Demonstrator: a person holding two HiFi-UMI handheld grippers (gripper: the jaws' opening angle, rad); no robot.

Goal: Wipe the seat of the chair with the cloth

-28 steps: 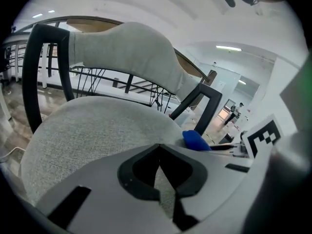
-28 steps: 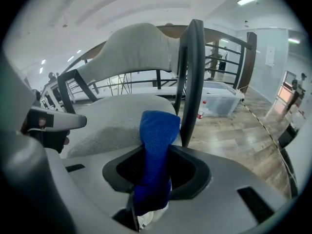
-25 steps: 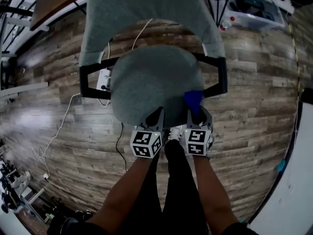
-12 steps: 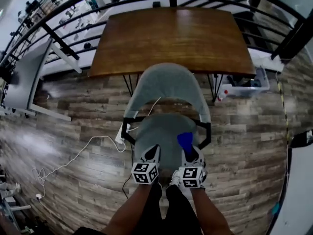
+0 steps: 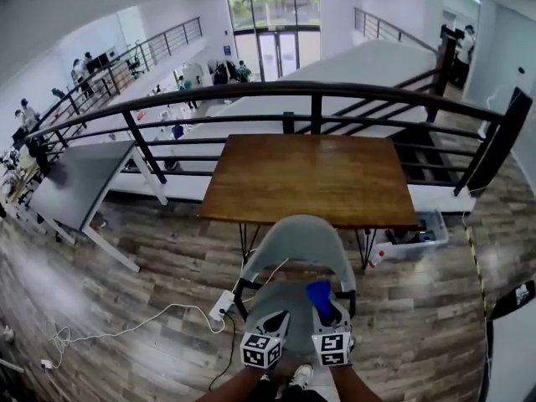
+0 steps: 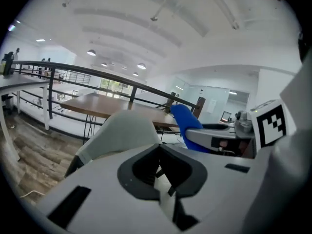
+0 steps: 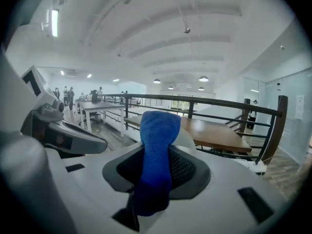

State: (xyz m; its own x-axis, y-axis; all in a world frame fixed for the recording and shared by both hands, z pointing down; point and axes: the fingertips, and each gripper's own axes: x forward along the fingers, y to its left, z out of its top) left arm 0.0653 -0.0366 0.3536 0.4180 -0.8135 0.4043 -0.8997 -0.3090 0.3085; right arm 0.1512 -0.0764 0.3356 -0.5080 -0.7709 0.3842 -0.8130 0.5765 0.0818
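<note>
Pinching a blue cloth (image 5: 319,292) upright between its jaws, the right gripper (image 5: 329,313) sits over the grey chair (image 5: 300,241) seat (image 5: 290,298). Just beside it, the left gripper (image 5: 275,319) is closed and empty. Beyond stand a wooden table (image 5: 314,178) and a black railing (image 5: 314,90).

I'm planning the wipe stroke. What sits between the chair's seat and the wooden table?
The chair's grey backrest stands between the seat and the table, as the head view shows.
</note>
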